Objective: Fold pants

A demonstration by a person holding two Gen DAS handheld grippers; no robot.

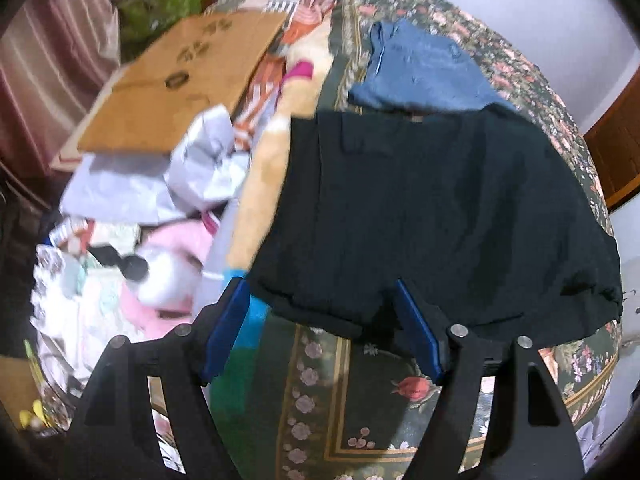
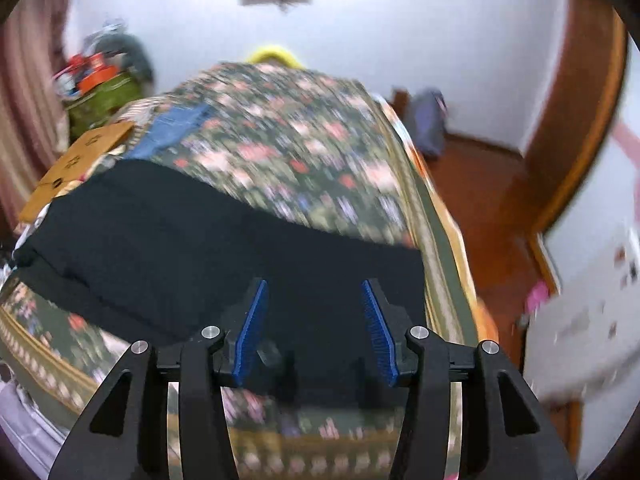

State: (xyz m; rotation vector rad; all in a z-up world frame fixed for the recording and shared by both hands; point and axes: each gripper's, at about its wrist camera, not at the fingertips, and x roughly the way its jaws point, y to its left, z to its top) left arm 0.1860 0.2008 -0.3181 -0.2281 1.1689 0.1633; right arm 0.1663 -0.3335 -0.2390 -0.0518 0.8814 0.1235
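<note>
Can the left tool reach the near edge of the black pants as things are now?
Probably yes. The left tool is open, and the hem of the black pants lies between its fingers on the floral bedspread. Nothing blocks the way.

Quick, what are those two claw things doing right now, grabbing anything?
Left gripper: open, holding nothing, at the near edge of the black pants.
Right gripper: open, empty, over the pants.
</note>
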